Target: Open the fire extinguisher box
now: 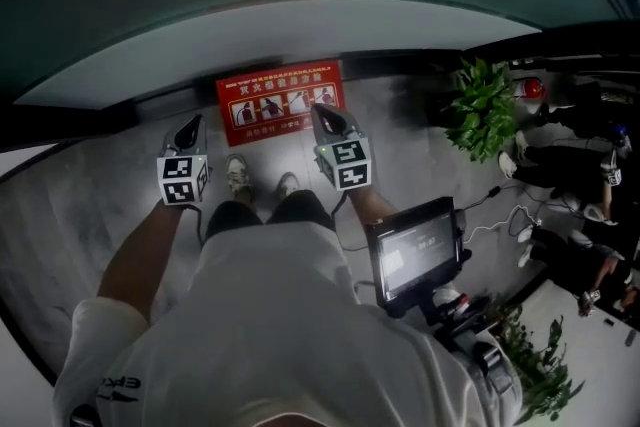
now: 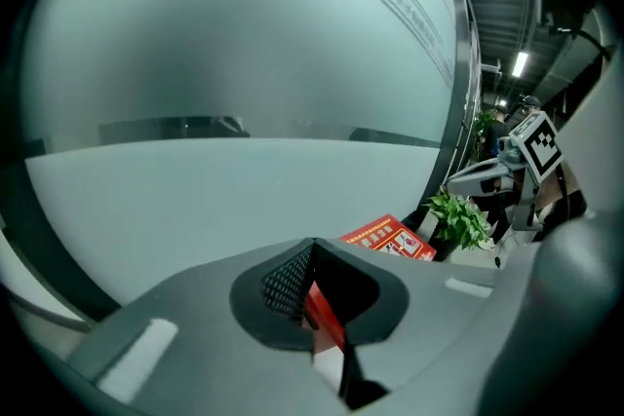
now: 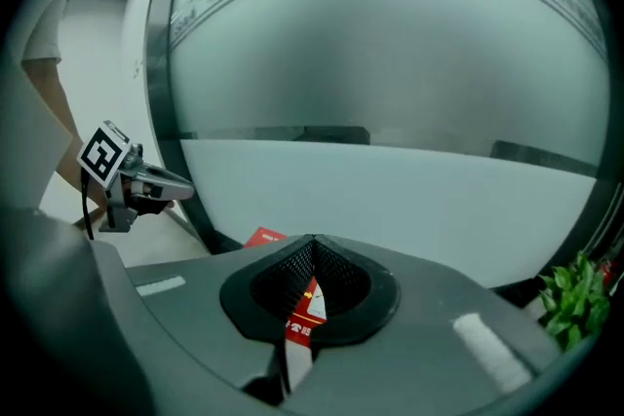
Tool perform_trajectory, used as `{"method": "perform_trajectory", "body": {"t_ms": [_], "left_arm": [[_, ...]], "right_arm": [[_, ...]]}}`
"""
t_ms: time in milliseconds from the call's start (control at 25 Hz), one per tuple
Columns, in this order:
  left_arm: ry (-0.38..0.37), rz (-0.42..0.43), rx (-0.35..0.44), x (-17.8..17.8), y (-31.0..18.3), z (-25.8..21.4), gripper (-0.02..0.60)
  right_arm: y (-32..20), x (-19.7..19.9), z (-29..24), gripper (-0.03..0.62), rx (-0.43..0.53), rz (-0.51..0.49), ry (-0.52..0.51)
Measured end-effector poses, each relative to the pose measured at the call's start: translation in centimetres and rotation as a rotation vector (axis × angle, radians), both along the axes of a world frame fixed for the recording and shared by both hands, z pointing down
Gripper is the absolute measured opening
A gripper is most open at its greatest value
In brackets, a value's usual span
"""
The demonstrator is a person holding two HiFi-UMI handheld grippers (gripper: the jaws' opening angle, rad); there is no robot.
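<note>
White-shirted person (image 1: pixel 300 315) standing before a red rectangular fire extinguisher box (image 1: pixel 280 102).
Box on grey floor (image 1: pixel 400 110) at the foot of the frosted glass wall (image 1: pixel 300 25); long axis runs left to right along the wall, white-pictogram face toward the person, contents not visible. Left gripper (image 1: pixel 190 125) and right gripper (image 1: pixel 322 112), jaws pressed together on nothing, hang clear of it.

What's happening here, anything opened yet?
A person stands facing a frosted glass wall with a gripper in each hand. The left gripper and right gripper are both shut with nothing between their jaws, held out above the red fire extinguisher box that sits on the floor at the foot of the wall. The box's lid looks closed, and neither gripper appears to touch it. The opening has not started.
</note>
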State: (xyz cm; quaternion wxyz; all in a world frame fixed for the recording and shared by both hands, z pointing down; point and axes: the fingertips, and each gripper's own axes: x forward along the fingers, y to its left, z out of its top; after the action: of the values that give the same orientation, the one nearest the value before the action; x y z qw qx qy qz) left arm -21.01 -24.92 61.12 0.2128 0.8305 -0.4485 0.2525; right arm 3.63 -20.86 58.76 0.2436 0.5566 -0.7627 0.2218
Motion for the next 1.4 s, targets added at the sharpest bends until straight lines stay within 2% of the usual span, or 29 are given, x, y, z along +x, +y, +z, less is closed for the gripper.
{"method": "perform_trajectory", "body": {"t_ms": [240,480,560,640,760,840,1040,1200,1400], "left_arm": [[0.043,-0.058,-0.155,0.1,-0.4,5.8,0.003],[-0.026,-0.095,-0.251,0.7,0.0,10.7,0.003],[-0.031,-0.083,-0.294,1.2,0.8,11.8,0.003],[-0.022,-0.047,-0.35,2.0,1.7,12.9,0.012],[-0.001,-0.019,-0.428,2.6,2.5,14.5,0.129],[0.004,-0.011,-0.45,2.7,2.7,15.0,0.16],[0.025,0.028,-0.51,4.3,3.6,16.2,0.193],[0.069,0.02,-0.56,4.5,4.1,17.2,0.207],[0.078,0.019,-0.564,4.7,3.7,17.1,0.202]], "right_arm": [[-0.9,5.5,7.2,0.015,-0.156,-0.06,-0.015],[-2.3,10.2,13.6,0.015,-0.257,-0.108,-0.007],[-2.5,11.2,14.7,0.017,-0.282,-0.113,-0.019],[-2.3,12.2,15.8,0.064,-0.312,-0.119,-0.04],[-2.3,13.0,17.7,0.15,-0.344,-0.156,-0.075],[-2.1,13.3,18.8,0.179,-0.368,-0.174,-0.106],[-0.8,13.2,21.1,0.244,-0.46,-0.205,-0.199],[-0.2,12.6,21.9,0.247,-0.507,-0.193,-0.278],[-0.3,12.6,21.9,0.234,-0.523,-0.181,-0.305]]}}
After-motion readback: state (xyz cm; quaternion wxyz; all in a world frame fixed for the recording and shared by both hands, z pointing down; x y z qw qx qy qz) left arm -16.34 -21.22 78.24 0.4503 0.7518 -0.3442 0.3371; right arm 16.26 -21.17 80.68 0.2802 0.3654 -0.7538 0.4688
